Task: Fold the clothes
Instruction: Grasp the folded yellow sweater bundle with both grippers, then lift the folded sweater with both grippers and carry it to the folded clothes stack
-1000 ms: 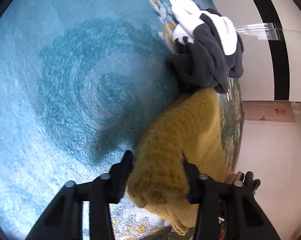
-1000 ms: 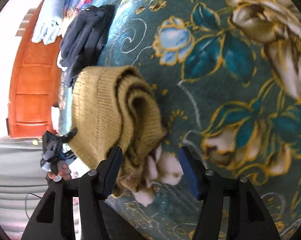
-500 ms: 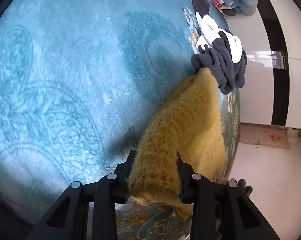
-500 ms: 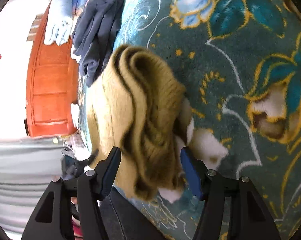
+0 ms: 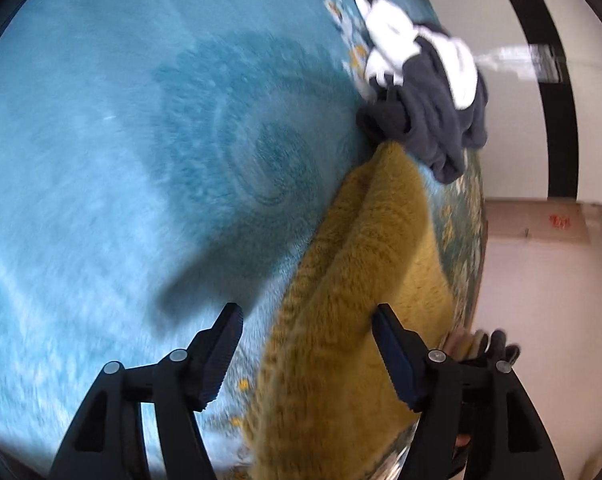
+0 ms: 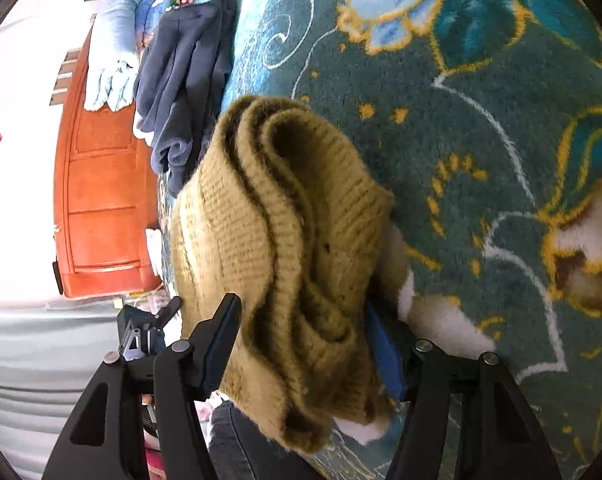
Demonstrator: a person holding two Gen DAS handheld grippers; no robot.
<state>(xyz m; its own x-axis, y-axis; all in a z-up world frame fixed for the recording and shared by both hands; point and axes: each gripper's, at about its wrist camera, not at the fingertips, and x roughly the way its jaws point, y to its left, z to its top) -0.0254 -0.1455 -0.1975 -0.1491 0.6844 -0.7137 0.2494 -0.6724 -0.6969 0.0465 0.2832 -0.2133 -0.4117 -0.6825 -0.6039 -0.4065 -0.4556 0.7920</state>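
Note:
A mustard-yellow knitted sweater [image 5: 373, 280] lies folded on the blue carpet [image 5: 141, 140] near its edge. My left gripper [image 5: 307, 354] stands open around the sweater's near end, its fingers wide apart and off the knit. In the right wrist view the sweater [image 6: 285, 232] shows several stacked folds on the teal flowered carpet [image 6: 481, 120]. My right gripper [image 6: 301, 344] is open, with the thick folded end lying between its fingers. The left gripper's body [image 6: 141, 332] shows beyond the sweater on the left.
A dark grey and white garment [image 5: 433, 92] is heaped just past the sweater's far end; it looks navy [image 6: 185, 80] in the right wrist view. A pale blue bundle [image 6: 117, 40] and an orange wooden door [image 6: 101, 200] lie beyond. The carpet's edge meets pale floor [image 5: 521, 280].
My left gripper was shut on the sweater half a second ago and has opened wide and shifted. The sweater has dropped onto the carpet. The right gripper stays open around the fold.

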